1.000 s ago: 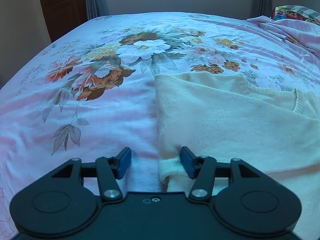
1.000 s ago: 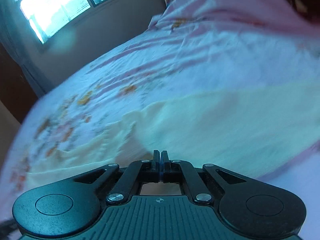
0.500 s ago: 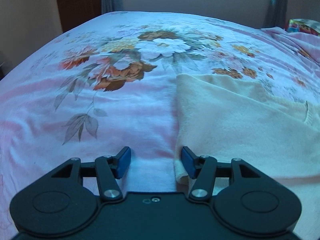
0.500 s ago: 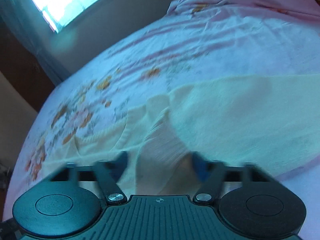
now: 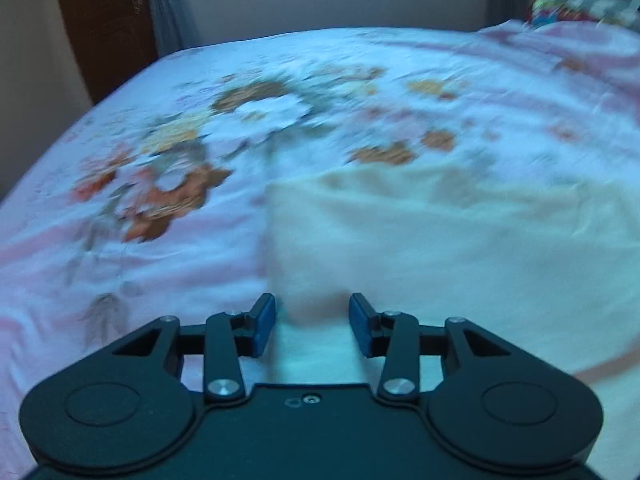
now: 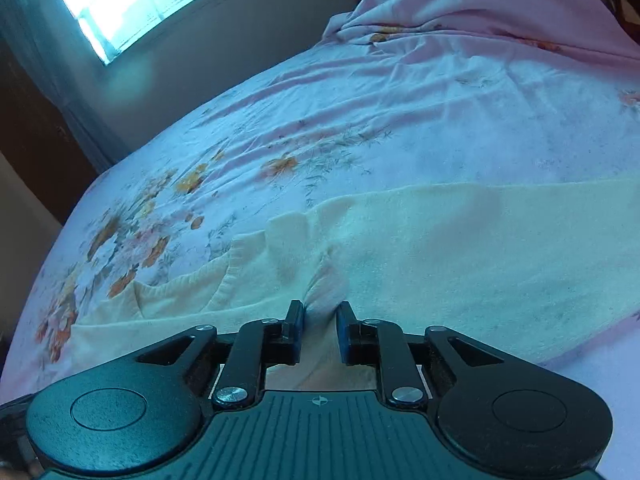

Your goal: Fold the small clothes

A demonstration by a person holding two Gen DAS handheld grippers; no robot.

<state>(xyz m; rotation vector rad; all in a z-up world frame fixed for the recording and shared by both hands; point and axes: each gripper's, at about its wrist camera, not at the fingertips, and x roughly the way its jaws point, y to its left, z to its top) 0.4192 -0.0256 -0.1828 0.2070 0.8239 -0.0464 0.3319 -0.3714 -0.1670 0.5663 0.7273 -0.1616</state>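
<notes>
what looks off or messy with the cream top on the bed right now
The cream top lies bunched near the right gripper, with rumpled folds at its ribbed edge. Nothing looks torn or spilled.

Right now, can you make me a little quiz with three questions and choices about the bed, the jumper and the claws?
1. Where does the cream jumper lie?
A. on the flowered bedsheet
B. on the floor
C. on a chair

2. What colour are the pads inside the left claw?
A. red
B. blue
C. yellow

3. What is the right claw doing?
A. hanging wide open, far above the bed
B. holding a pillow
C. its fingers sit on either side of a bunched bit of the jumper, with a gap between them

Answers: 1 A, the jumper is spread flat on the flowered bedsheet. 2 B, both pads look blue in the left wrist view. 3 C, cream cloth pokes up between the two black fingers, which have not shut together.
</notes>
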